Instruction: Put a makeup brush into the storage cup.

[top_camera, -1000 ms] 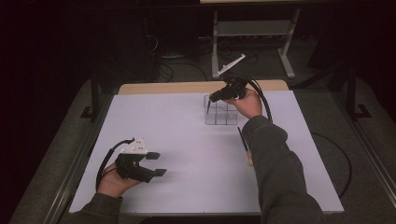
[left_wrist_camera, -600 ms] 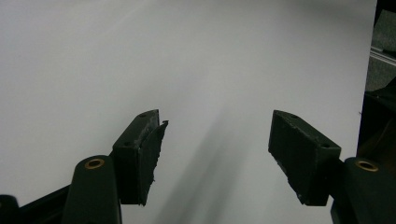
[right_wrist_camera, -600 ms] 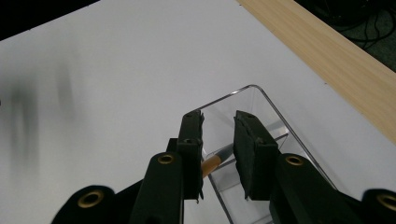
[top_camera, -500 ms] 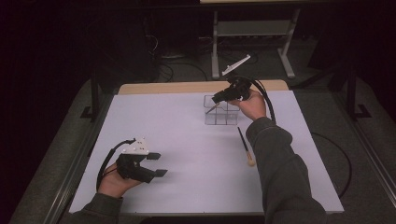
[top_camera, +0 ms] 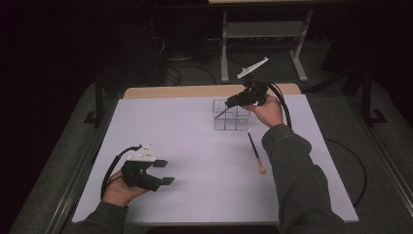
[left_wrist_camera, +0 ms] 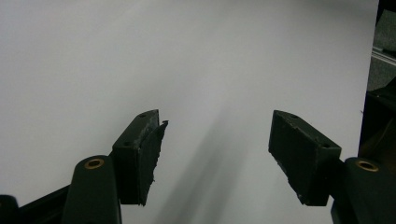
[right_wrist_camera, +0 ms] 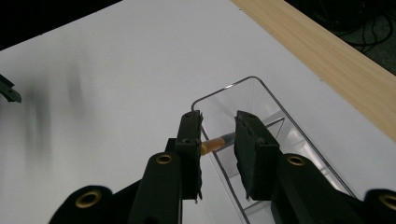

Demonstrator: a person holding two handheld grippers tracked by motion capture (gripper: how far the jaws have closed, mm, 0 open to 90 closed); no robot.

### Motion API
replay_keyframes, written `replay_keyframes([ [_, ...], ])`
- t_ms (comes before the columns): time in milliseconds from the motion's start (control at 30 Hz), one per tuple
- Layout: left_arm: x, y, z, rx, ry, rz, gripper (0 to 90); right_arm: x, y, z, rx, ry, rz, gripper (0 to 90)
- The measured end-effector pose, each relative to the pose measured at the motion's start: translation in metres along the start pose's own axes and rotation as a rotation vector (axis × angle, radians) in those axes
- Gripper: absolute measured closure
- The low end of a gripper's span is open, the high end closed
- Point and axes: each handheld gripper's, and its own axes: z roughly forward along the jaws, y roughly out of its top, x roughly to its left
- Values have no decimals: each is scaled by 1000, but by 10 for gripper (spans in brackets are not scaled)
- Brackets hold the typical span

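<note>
- Where the high view looks down on the white table (top_camera: 195, 146), your right gripper (top_camera: 233, 103) hovers over the clear divided organizer (top_camera: 232, 116) near the far edge; a slim brush handle (top_camera: 222, 112) slants from its tip into the organizer's left part. A second brush (top_camera: 255, 152), dark-handled with a pale end, lies flat on the table just in front of the organizer, beside your right sleeve (top_camera: 292, 165). Your left gripper (top_camera: 165, 171) rests low at the near left, well apart from both brushes, jaws spread.
- In the left gripper view, the two black jaws stand wide apart over bare white table (left_wrist_camera: 187, 56), nothing between them.
- In the right gripper view, the right gripper (right_wrist_camera: 218, 137) has its jaws a little apart, with the brush's orange-and-metal handle (right_wrist_camera: 215, 143) crossing the gap and touching the left pad; whether the right pad presses it, you cannot tell. The clear organizer (right_wrist_camera: 261, 100) sits directly beneath, its dividers visible, the wooden table edge (right_wrist_camera: 327, 51) beyond.
</note>
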Motion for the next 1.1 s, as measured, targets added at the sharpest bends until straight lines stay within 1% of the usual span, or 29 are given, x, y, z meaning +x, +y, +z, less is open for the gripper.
replay_keyframes([
  [67, 0, 0, 0, -1, -2, 4, 337, 1, 0, -3, 2, 4, 7, 703],
  [133, 0, 1, 0, -3, -4, 7, 336, 1, -1, -5, 1, -1, -3, 701],
  [167, 0, 1, 0, -5, -4, 7, 335, 1, 0, -6, -2, 3, 4, 701],
  [200, 0, 1, 0, -3, -4, 10, 336, 1, -1, -7, -4, -4, -6, 701],
  [267, 1, 1, 0, -1, -4, 12, 336, 3, 0, -9, -4, -2, -1, 701],
  [333, 1, 1, 0, 1, -3, 10, 335, 3, 0, -11, -6, -3, -6, 701],
  [400, 1, 1, 0, 0, 0, 25, 335, 4, -1, -13, -7, -4, -6, 700],
  [567, 1, 1, 0, 1, -2, 17, 335, 5, -2, -17, -9, -5, -14, 698],
  [600, 1, 1, 0, 2, -2, 17, 335, 6, -3, -18, -9, -2, -7, 698],
  [733, 1, 1, 1, 2, -7, 15, 335, 5, -5, -19, -11, -7, -40, 697],
  [933, 1, 0, 2, -2, -7, 11, 335, 8, -9, -24, -8, -9, -29, 689],
  [967, 1, 0, 2, -1, -7, 10, 334, 7, -10, -25, -6, -10, -37, 686],
  [1033, 1, 0, 2, 2, -7, 13, 334, 8, -12, -26, -12, -3, -18, 682],
  [1100, 1, 0, 2, 4, -4, 9, 333, 9, -13, -27, -5, -4, -21, 675],
])
